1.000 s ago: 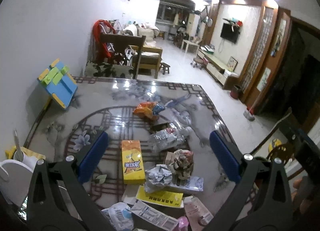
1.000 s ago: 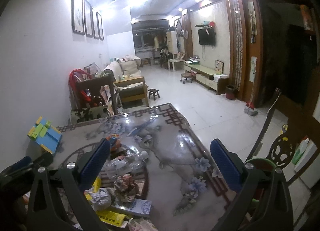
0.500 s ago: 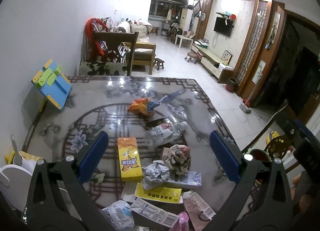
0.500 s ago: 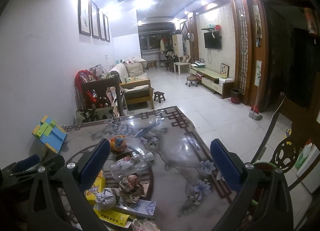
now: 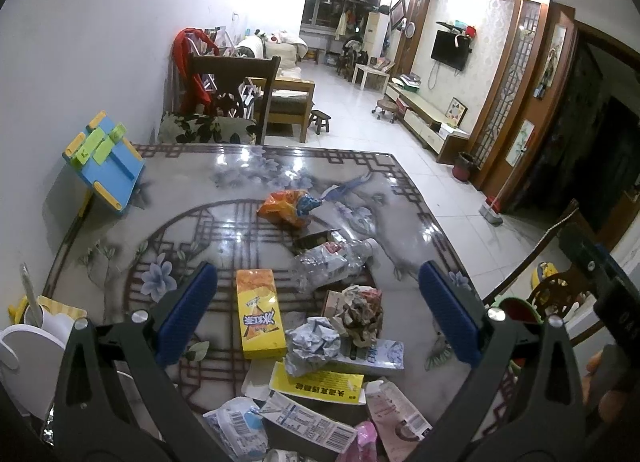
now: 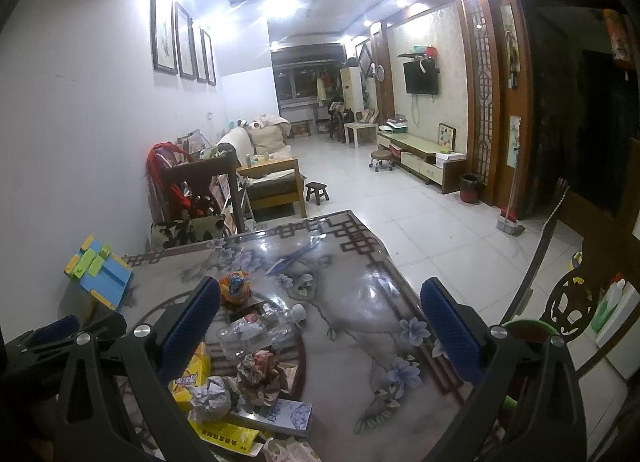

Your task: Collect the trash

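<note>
Blue-and-yellow toy stand (image 5: 105, 168) on patterned table (image 5: 200, 198), wooden chair (image 5: 236, 90) behind, wall television (image 5: 452, 49)

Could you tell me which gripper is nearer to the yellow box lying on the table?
Left. The left gripper hovers open right above the yellow box, which lies between its fingers. The right gripper hangs open farther right, with the box at its left finger's edge.

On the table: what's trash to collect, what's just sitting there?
Trash:
crushed plastic bottle
orange snack bag
yellow carton
crumpled white paper
crumpled brown wrapper
yellow leaflet

Just sitting there:
blue folding stand
white cup
wooden chair
</note>
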`<action>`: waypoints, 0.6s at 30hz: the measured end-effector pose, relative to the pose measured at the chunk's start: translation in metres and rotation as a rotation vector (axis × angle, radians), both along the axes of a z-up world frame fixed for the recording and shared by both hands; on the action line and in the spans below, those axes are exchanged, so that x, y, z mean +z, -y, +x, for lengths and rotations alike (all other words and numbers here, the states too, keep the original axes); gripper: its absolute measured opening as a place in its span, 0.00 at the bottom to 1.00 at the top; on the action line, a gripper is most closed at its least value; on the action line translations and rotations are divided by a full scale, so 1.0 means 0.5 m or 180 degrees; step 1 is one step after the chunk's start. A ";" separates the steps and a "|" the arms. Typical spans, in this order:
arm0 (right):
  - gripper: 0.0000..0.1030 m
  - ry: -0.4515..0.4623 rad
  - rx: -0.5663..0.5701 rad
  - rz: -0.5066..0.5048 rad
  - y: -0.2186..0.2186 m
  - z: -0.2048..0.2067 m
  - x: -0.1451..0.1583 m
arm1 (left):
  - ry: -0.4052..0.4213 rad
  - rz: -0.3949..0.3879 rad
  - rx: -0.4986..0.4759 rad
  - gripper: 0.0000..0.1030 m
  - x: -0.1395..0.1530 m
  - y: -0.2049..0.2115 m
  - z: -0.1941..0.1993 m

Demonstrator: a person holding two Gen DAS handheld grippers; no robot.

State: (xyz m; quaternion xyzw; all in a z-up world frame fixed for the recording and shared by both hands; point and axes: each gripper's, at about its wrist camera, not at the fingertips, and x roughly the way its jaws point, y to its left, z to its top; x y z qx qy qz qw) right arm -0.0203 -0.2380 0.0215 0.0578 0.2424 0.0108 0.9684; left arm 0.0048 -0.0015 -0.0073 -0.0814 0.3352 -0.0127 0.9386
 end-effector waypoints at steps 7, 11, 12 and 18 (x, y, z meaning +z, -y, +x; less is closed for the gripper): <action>0.94 -0.0104 0.0034 -0.0025 -0.005 0.015 -0.016 | -0.0086 0.0048 0.0066 0.96 -0.019 -0.018 0.012; 0.94 -0.0162 0.0085 -0.0018 -0.011 0.029 -0.025 | -0.0176 -0.0069 0.0190 0.96 -0.035 -0.048 0.025; 0.94 -0.0176 0.0109 -0.0020 -0.011 0.034 -0.028 | -0.0193 -0.0087 0.0195 0.96 -0.038 -0.054 0.030; 0.94 -0.0563 0.0387 0.0070 -0.025 0.090 -0.095 | -0.0264 -0.0019 0.0417 0.96 -0.063 -0.093 0.047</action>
